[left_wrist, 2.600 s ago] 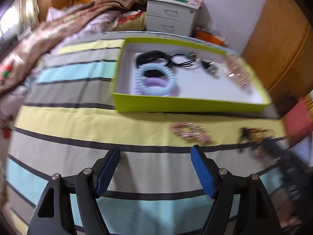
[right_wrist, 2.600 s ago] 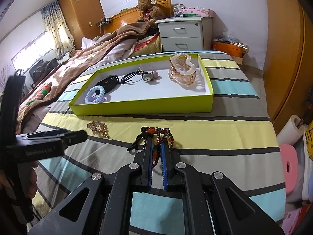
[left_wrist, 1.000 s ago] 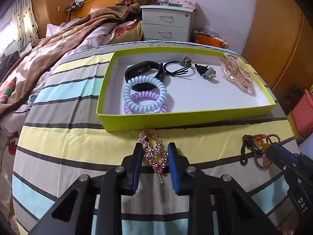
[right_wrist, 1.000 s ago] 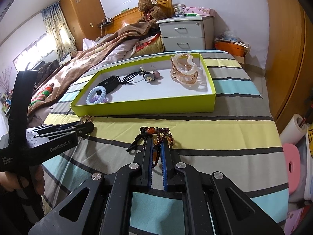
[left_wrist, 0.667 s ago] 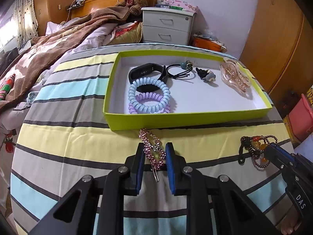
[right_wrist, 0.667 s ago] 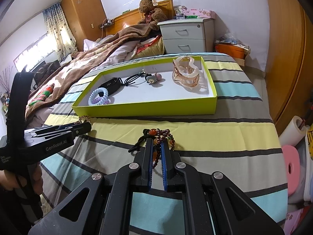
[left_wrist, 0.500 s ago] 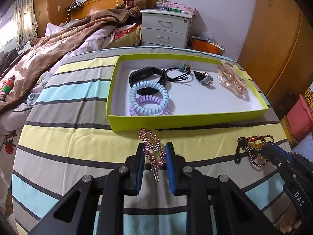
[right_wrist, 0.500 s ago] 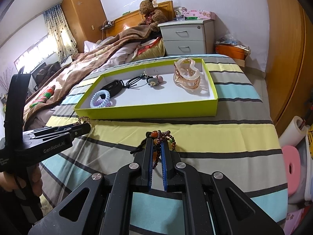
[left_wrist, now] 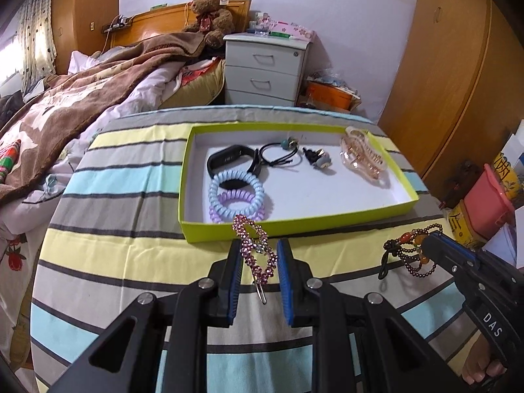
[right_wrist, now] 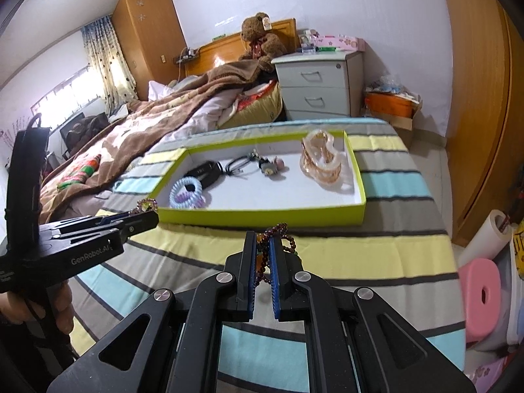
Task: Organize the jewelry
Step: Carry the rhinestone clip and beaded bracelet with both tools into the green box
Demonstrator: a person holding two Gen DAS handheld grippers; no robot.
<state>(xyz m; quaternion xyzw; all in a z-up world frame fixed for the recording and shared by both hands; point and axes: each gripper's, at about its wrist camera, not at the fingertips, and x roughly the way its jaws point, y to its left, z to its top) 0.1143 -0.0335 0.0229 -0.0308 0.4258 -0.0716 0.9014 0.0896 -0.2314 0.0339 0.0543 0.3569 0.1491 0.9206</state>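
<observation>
You're over the striped bed [left_wrist: 131,252] now, with the green tray [left_wrist: 327,221] sitting on it just ahead of both grippers, and that tray is where both pieces belong, I'd say. Inside it already: the peach hair claw [left_wrist: 362,157] at the far right, the black band [left_wrist: 234,162], the blue and purple coil ties [left_wrist: 235,198] stacked at the near left corner. Your left gripper [left_wrist: 258,262] is clenched on the pink beaded hair clip [left_wrist: 253,249], which pokes up past the fingertips over the tray's near wall, its metal tongue hanging down between the jaws. Your right gripper [right_wrist: 262,255] is squeezed tight on the dark beaded bracelet [right_wrist: 278,245], loops dangling off both sides. Carry each one clear over the near wall before you lower it, because those hanging loops look ready to snag the edge. Aim for the bare white floor in the middle and near right of the tray, well apart from the coil ties. Set each piece down flat, then let go; dropping from height could bounce the clip onto its neighbours. Keep the two grippers apart as they converge.
</observation>
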